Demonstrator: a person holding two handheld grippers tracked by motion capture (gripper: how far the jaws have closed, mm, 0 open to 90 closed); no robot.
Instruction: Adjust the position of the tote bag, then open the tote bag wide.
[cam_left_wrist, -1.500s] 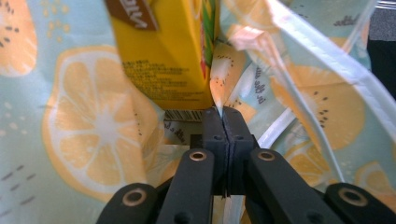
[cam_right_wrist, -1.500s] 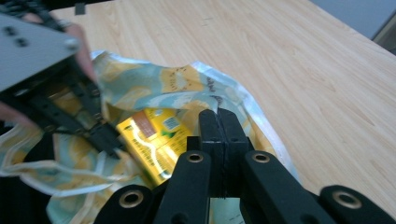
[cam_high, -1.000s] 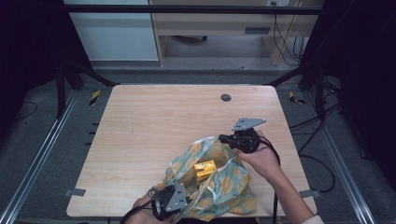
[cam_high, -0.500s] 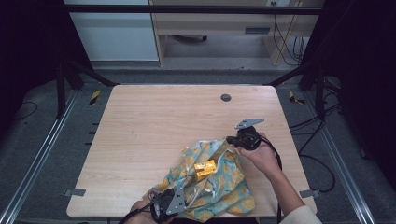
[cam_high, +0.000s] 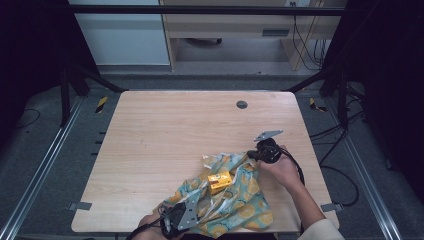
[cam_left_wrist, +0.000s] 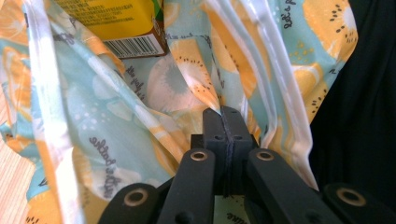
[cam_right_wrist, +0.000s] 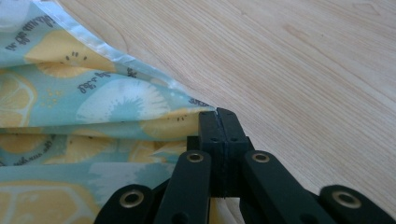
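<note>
A pale blue bag (cam_high: 240, 197) printed with orange fruit slices lies crumpled on the near part of the wooden table (cam_high: 200, 130). A yellow box (cam_high: 219, 181) sits in its open mouth. My left gripper (cam_high: 194, 205) is at the bag's near-left edge, jaws shut on a fold of the fabric (cam_left_wrist: 177, 84), with the left gripper (cam_left_wrist: 229, 112) just below the box's barcode end (cam_left_wrist: 116, 23). My right gripper (cam_high: 249, 156) is at the bag's far-right corner. In the right gripper view, the right gripper (cam_right_wrist: 217, 113) is shut on the bag's hem (cam_right_wrist: 93, 102), low over the tabletop (cam_right_wrist: 303, 70).
A dark round grommet (cam_high: 241, 104) sits in the table's far half. The bag hangs close to the table's near edge (cam_high: 100, 231). Metal frame rails (cam_high: 45, 165) run along both sides of the table, and cables (cam_high: 345, 175) lie on the floor at the right.
My right gripper has sunk toward the table with the bag's corner, so the bag lies lower and flatter. The left gripper has stayed in place.
</note>
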